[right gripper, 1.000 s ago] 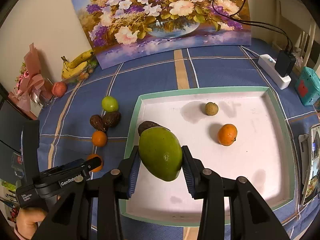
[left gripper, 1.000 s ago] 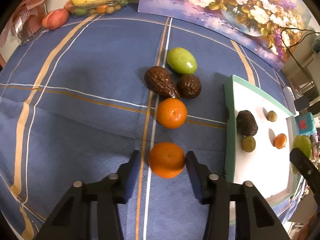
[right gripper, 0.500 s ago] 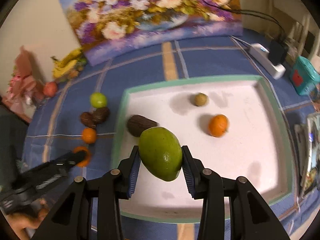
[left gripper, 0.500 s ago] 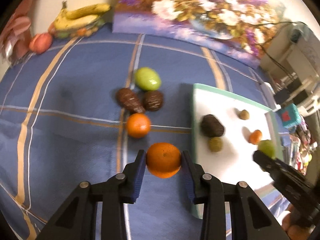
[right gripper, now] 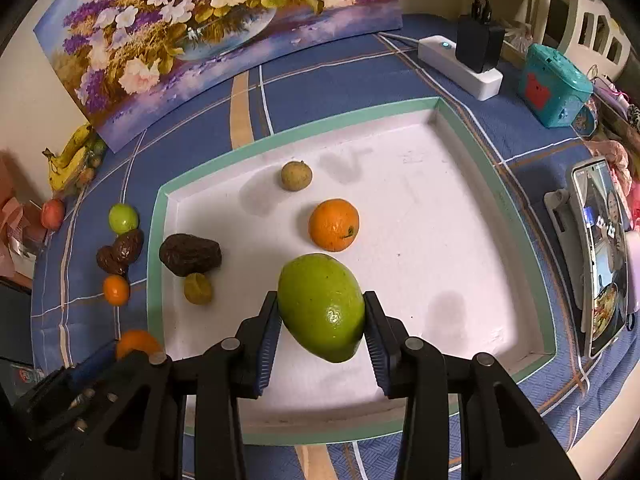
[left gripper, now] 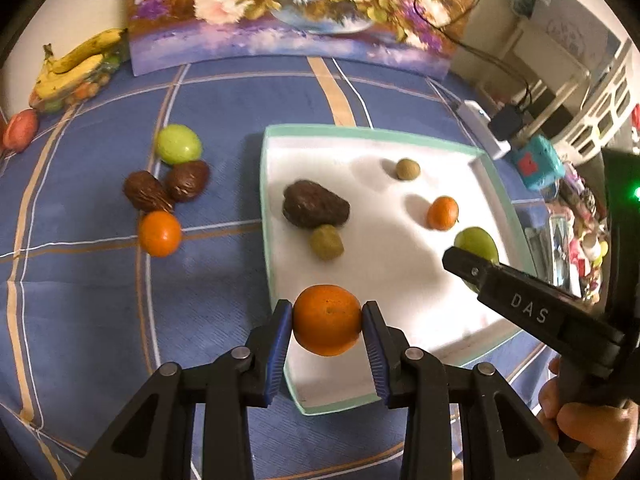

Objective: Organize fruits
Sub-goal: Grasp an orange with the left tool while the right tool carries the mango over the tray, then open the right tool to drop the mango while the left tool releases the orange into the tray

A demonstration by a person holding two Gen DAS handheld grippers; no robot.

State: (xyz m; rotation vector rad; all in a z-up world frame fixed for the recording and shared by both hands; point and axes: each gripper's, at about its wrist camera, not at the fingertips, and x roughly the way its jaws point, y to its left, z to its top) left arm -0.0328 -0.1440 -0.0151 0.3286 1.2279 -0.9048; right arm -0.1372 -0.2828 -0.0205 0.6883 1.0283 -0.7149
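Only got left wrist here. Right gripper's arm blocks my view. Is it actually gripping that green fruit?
Observer: Yes. The right gripper has the green fruit clamped between both pads, over the tray.
Operator: Room to set it down on the tray's right side?
Observer: Looks so. That half is bare. The nearest fruit is the small orange, just beyond the green fruit.
Operator: Anything past the right rim?
Observer: A phone on a stand, screen lit, close beside the rim.
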